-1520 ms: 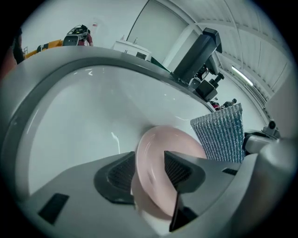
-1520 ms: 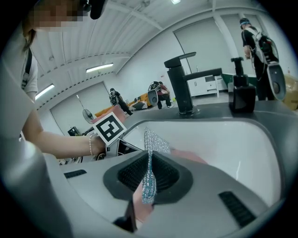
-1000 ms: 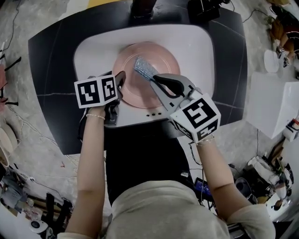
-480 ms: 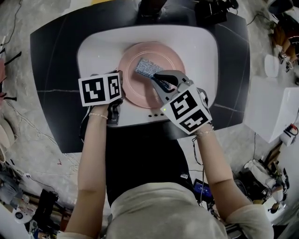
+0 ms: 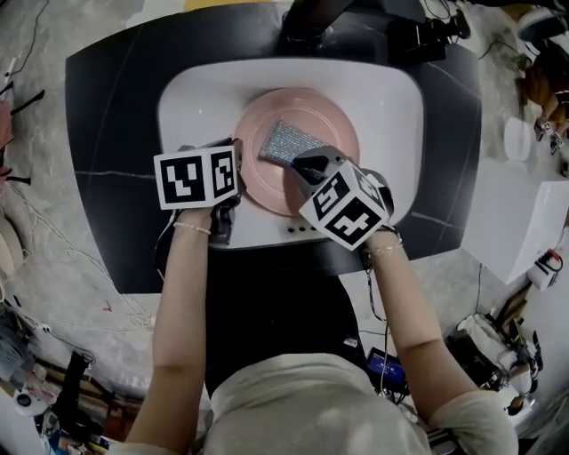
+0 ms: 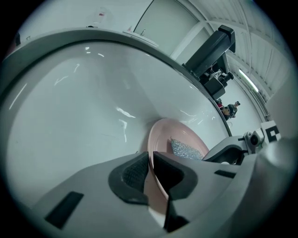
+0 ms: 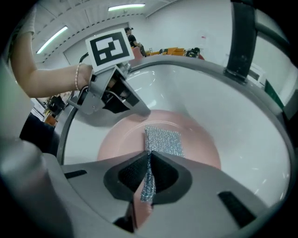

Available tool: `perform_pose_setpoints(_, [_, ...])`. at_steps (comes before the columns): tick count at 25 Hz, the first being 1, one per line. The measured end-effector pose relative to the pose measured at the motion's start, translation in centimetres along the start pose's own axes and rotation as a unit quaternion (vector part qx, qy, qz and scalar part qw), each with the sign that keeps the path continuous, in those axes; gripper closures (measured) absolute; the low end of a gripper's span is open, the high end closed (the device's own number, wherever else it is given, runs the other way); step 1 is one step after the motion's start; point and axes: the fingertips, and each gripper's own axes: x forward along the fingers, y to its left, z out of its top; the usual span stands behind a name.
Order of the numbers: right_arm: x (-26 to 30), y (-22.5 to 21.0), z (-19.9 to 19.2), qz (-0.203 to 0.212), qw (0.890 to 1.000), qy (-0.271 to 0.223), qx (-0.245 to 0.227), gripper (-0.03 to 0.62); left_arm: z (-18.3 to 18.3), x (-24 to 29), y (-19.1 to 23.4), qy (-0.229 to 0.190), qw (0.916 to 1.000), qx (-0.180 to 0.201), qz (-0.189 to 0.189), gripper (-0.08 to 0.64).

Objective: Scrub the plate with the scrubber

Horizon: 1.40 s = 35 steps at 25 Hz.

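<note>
Round pink plate (image 5: 336, 124), in white sink basin (image 5: 191, 98): left gripper (image 6: 150, 160), jaws just closed, pinches its rim. Right gripper (image 7: 148, 160) clamps silver mesh scrubber (image 7: 163, 142) lying on plate.

**A:** Where's room in the sink (image 5: 391, 98)?

**B:** The basin lies bare at upper right and far left of the frame.

**A:** What's in the way?

**B:** The plate (image 5: 333, 120) fills the middle, scrubber (image 5: 286, 142) on it. The left gripper (image 5: 233, 167), jaws just closed, clamps its left rim. The right gripper (image 5: 299, 165), pinching the scrubber, covers its lower edge. A tap (image 5: 307, 19) stands top centre.
</note>
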Motion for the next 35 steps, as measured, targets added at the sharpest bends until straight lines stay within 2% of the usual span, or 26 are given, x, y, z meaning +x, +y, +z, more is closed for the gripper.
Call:
perform_pose_setpoints(5, [1.6,1.7,-1.7,0.048,0.997,0.054,-0.03,0.563,0.2,0.1,0.2,-0.002,0.9998,-0.02,0.0,0.514])
perform_pose_setpoints(9, [1.5,2.5,-1.6,0.074,0.995,0.057,-0.027,0.563,0.2,0.1,0.3,-0.002,0.9997,-0.025,0.002,0.515])
perform_pose_setpoints(15, [1.5,4.9,-0.9,0.123,0.99,0.058,-0.031,0.565,0.2,-0.1,0.3,-0.001,0.9999,-0.012,0.008,0.515])
perform_pose_setpoints(20, [2.7,4.5,0.7,0.12,0.992,0.042,-0.025,0.565,0.2,0.1,0.3,0.003,1.0,-0.007,0.005,0.515])
perform_pose_setpoints(29, [4.6,1.8,3.3,0.107,0.994,0.013,0.034,0.563,0.1,0.1,0.4,0.003,0.9999,-0.012,0.009,0.516])
perform_pose_setpoints(35, [5.5,0.2,3.9,0.074,0.997,0.012,0.024,0.563,0.0,0.1,0.6,0.012,0.9997,0.005,0.022,0.517])
